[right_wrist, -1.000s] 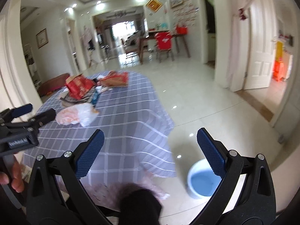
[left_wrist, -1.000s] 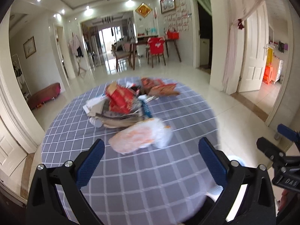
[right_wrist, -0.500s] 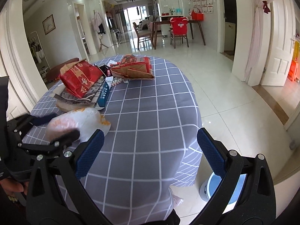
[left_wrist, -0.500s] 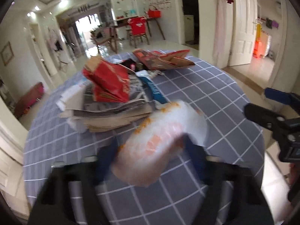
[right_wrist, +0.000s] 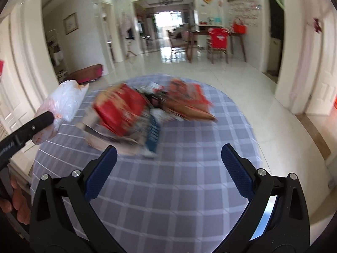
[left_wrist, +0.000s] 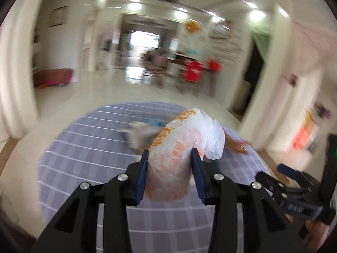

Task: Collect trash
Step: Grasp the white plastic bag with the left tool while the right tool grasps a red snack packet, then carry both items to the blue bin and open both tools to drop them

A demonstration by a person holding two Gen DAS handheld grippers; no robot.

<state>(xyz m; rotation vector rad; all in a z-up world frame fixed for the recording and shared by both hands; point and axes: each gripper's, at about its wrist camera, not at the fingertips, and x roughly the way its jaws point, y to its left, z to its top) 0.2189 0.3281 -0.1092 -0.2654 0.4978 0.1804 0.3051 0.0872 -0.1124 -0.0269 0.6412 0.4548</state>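
A white and orange plastic bag (left_wrist: 189,130) sits between the pads of my left gripper (left_wrist: 170,150). The jaws are closing and the pads press into its sides. In the right wrist view the bag (right_wrist: 65,101) hangs clear above the left edge of the round table (right_wrist: 189,189), with a left finger (right_wrist: 42,120) across it. My right gripper (right_wrist: 168,147) stands open and empty over the grey checked cloth, short of the trash pile: a red bag (right_wrist: 122,109), a blue packet (right_wrist: 152,135) and flat red-brown packaging (right_wrist: 187,103). All of the pile is blurred.
A person's hand (right_wrist: 19,200) holds the left gripper at the lower left. Beyond the table lies shiny tiled floor, with a dining table and red-draped chair (right_wrist: 217,38) at the back. White doors and pillars stand on both sides.
My left gripper went from wide open to closed around the plastic bag and carried it off the cloth, leftward. My right gripper swung in over the table toward the pile.
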